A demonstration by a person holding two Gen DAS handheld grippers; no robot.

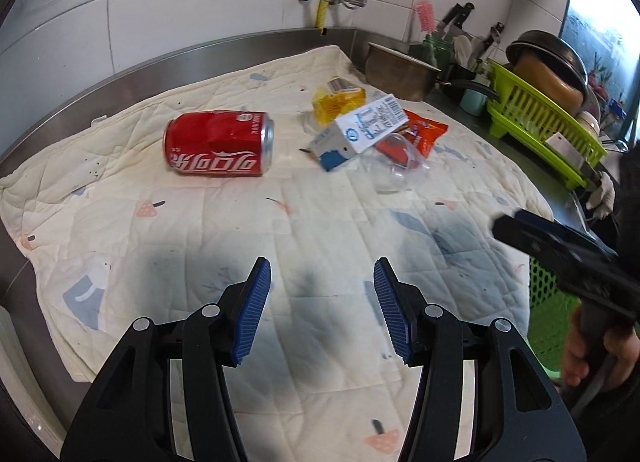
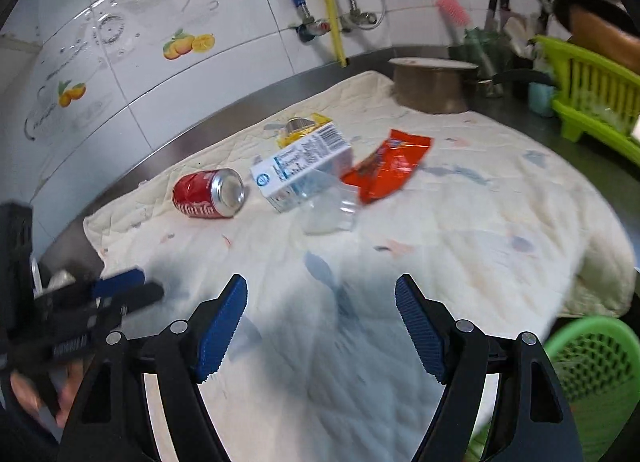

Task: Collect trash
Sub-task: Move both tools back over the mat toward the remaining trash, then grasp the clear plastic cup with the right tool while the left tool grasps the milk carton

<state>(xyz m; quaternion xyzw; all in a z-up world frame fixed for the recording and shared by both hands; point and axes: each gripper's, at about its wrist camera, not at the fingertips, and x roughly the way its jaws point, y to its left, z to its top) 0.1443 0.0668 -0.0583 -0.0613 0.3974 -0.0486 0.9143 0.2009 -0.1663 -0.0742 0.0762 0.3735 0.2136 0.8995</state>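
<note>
The red can [image 1: 219,143] lay on its side on the quilted cloth [image 1: 280,246], dented, long axis roughly parallel to the steel back edge of the counter; in the left wrist view its silver end faced right, toward the other trash. Near it on that side, not touching, lay the white and blue carton [image 1: 362,128], also on its side, long axis slanting from the near left up toward the far right, barcode end farthest from the camera. Behind the carton sat a yellow wrapper [image 1: 338,100] with a small metal lid on it. An orange snack bag [image 1: 422,132] lay flat to the right of the carton, and a crumpled clear plastic cup [image 1: 394,166] rested in front, touching carton and bag. The same pile showed in the right wrist view: can [image 2: 209,194], carton [image 2: 302,168], bag [image 2: 390,168], cup [image 2: 330,204]. The left gripper [image 1: 322,310] hung over the near part of the cloth, jaws spread apart, nothing between them, well short of the trash. The right gripper [image 2: 320,326] stood likewise, jaws wide and empty. A green mesh basket [image 2: 592,366] sat at the near right edge of the counter. A metal pot [image 1: 400,70] and a green dish rack [image 1: 544,118] stood beyond the cloth.
</note>
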